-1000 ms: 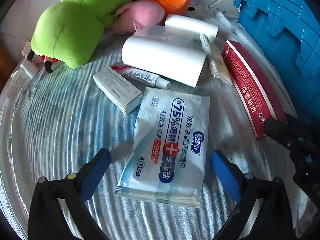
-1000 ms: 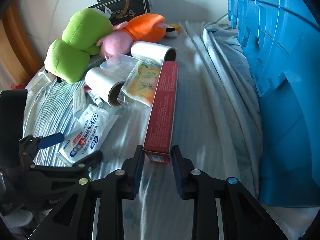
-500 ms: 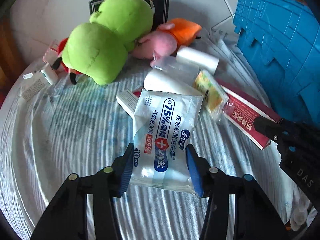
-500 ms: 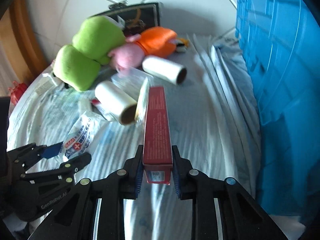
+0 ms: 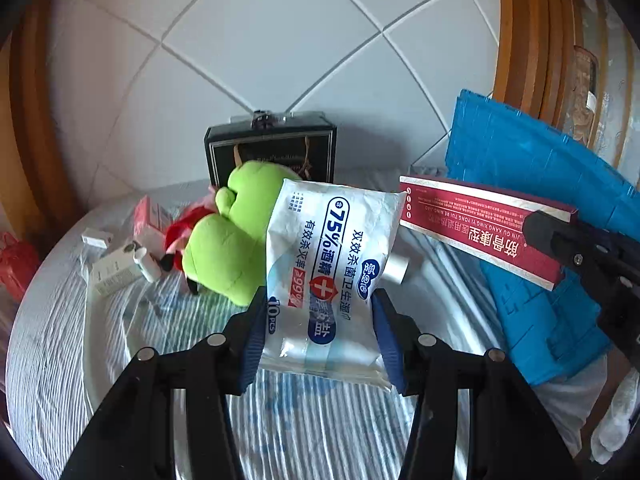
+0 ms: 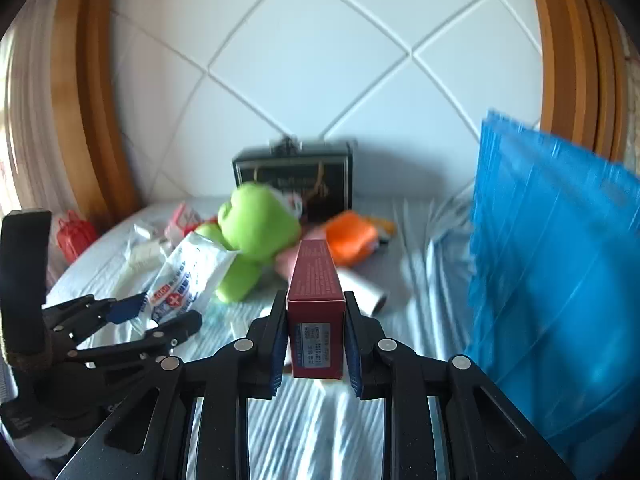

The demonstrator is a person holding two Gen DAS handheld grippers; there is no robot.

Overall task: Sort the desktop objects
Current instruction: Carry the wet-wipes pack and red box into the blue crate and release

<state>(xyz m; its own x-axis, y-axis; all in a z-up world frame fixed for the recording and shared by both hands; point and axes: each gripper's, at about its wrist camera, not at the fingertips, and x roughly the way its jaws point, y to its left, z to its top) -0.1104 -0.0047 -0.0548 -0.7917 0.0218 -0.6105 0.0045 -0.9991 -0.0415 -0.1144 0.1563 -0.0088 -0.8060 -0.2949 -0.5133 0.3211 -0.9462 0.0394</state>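
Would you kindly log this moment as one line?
left gripper: shut on wipes pack | right gripper: shut on red box | both off bed

Bedroom: padded headboard (image 5: 280,40), striped bedsheet (image 5: 60,360)

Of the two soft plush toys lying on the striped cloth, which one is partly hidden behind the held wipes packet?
The green plush toy: the white wipes packet covers its right edge. The orange plush toy lies further right.

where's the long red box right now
The long red box is clamped in the right hand-held gripper, lifted off the striped cloth, with the blue crate to its right and the green plush to its left.
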